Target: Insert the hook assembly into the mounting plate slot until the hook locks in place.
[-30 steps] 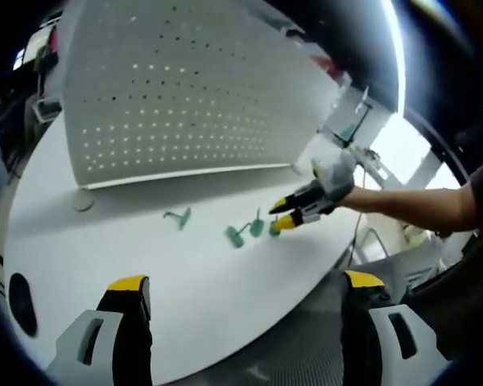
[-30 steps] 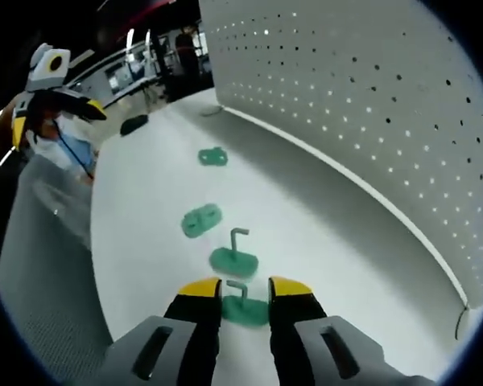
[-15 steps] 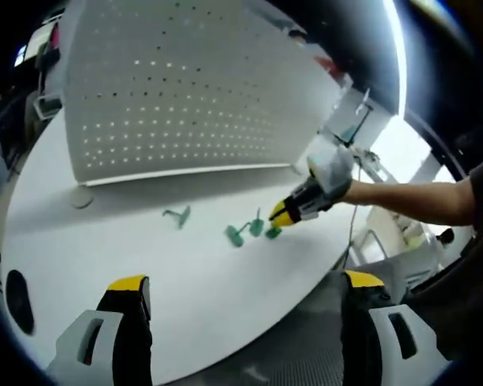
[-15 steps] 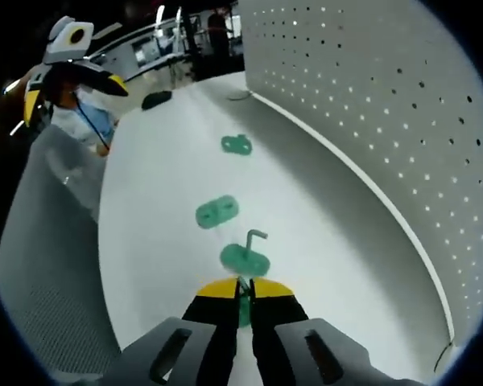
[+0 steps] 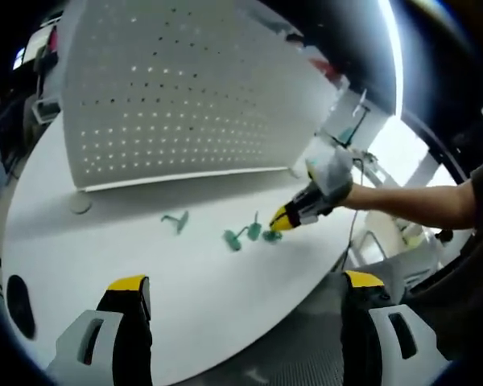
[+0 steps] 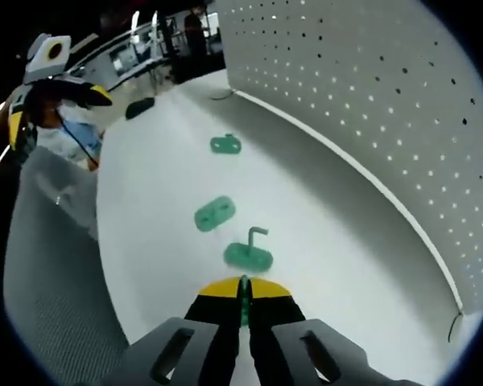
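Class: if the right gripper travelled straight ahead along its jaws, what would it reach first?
Probably the green hook piece standing just ahead of the right gripper, which is shut on another green piece; depth is uncertain.

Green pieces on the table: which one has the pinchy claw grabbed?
The nearest green piece, pinched edge-on between the right gripper jaws. The hook piece just beyond and the two flat plates lie free.

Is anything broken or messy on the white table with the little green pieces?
Nothing looks broken or spilled. The green plastic pieces lie apart in a rough row on the white table: two flat plates and one hook piece. The right gripper is shut on a fourth green piece by the table's edge.
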`<act>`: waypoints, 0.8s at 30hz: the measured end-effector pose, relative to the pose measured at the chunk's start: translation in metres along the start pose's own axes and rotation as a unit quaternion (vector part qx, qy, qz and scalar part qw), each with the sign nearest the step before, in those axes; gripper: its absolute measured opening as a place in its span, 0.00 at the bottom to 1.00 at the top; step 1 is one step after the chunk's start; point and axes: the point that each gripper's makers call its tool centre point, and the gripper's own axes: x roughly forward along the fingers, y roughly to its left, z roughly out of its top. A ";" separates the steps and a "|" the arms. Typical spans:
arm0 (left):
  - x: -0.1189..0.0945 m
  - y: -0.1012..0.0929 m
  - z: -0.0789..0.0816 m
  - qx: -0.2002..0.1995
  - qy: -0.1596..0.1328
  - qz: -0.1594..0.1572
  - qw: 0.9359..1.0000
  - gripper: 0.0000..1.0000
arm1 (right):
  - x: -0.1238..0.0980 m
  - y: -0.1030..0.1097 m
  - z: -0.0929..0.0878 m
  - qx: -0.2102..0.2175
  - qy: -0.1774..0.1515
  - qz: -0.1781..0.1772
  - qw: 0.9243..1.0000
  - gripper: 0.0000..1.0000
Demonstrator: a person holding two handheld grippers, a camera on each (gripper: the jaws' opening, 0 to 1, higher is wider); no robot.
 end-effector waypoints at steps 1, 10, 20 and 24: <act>-0.001 0.000 0.001 0.001 -0.001 0.000 1.000 1.00 | 0.000 -0.001 0.000 0.001 -0.002 -0.003 1.000 0.00; -0.005 -0.002 0.006 0.009 -0.009 0.000 1.000 1.00 | -0.006 -0.008 0.001 0.033 -0.012 -0.030 0.999 0.00; -0.008 -0.007 0.012 0.017 -0.018 -0.004 1.000 1.00 | -0.019 -0.015 0.014 0.056 -0.035 -0.057 0.996 0.00; -0.009 -0.009 0.016 0.020 -0.022 -0.004 1.000 1.00 | -0.032 -0.017 0.033 0.073 -0.073 -0.072 0.992 0.00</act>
